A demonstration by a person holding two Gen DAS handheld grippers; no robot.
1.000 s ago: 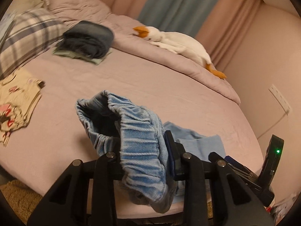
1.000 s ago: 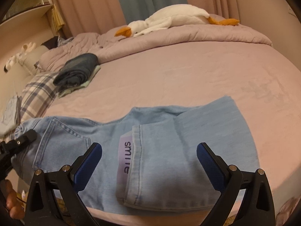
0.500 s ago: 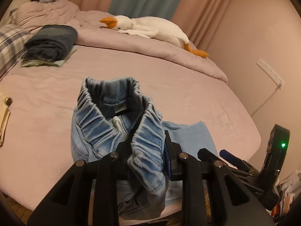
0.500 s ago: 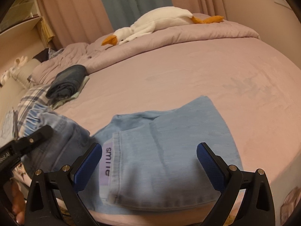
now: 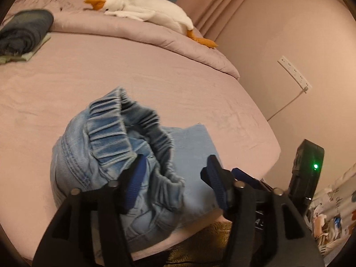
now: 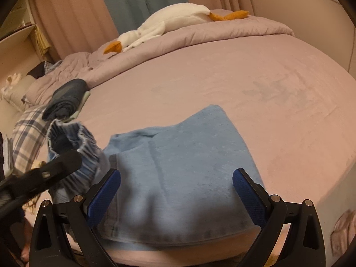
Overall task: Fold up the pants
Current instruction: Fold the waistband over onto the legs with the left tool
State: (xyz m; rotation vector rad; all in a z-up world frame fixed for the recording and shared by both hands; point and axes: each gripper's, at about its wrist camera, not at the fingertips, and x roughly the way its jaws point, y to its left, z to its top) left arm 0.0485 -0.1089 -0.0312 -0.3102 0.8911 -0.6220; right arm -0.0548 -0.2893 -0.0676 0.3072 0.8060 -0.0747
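Lying near the front edge of the bed, the pants are light blue denim, and they are partly folded. The legs lie flat in a smooth layer, with the hem at the near side. The waist end is bunched up at the left, with its gathered elastic band standing up in ridges and showing a darker inside.

The left gripper is over this bunched waist. Its jaws are opening, and the waistband cloth is between them; it rests against the left blue pad, while the right pad stands clear of the cloth. In the right wrist view this part is blurred, so I cannot say whether the cloth is still hanging on that pad or only leaning on it.

The right gripper hovers above the flat legs with its jaws spread wide, and nothing is between the pads.

Farther back on the pink sheet sits a folded pile of dark clothes. A white toy goose with an orange beak lies on the rolled blanket along the far side. A plaid pillow is at the left edge.
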